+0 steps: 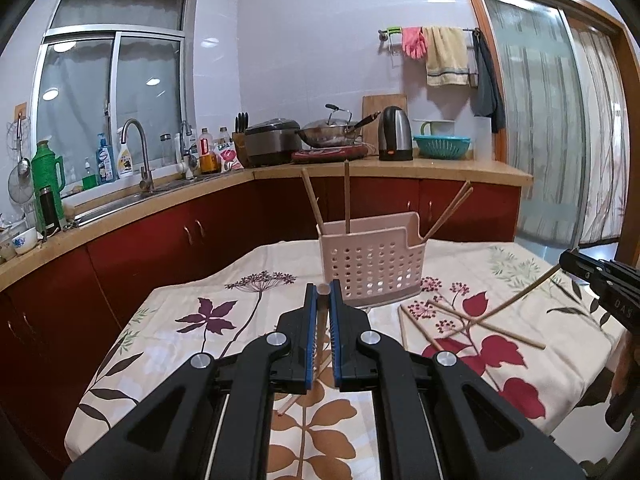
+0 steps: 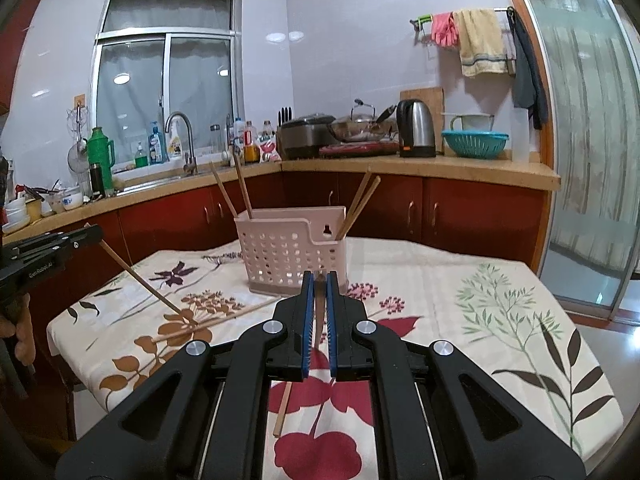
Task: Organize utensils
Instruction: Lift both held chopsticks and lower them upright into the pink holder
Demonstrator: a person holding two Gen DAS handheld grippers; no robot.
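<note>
A pink perforated utensil basket (image 1: 374, 258) stands on the table with several chopsticks upright in it; it also shows in the right wrist view (image 2: 290, 246). My left gripper (image 1: 323, 294) is shut on a wooden chopstick (image 1: 322, 322) just in front of the basket. My right gripper (image 2: 319, 282) is shut on another chopstick (image 2: 285, 408), which slants down toward the cloth. The right gripper (image 1: 576, 264) shows at the right edge of the left wrist view, its chopstick (image 1: 516, 300) angled down. The left gripper (image 2: 90, 236) shows at the left of the right wrist view.
Loose chopsticks (image 1: 486, 326) lie crossed on the floral tablecloth (image 1: 192, 320) right of the basket; another (image 2: 212, 322) lies left of my right gripper. Behind is a kitchen counter (image 2: 420, 168) with sink, kettle (image 2: 416, 128) and wok. A glass door (image 2: 592, 140) is at the right.
</note>
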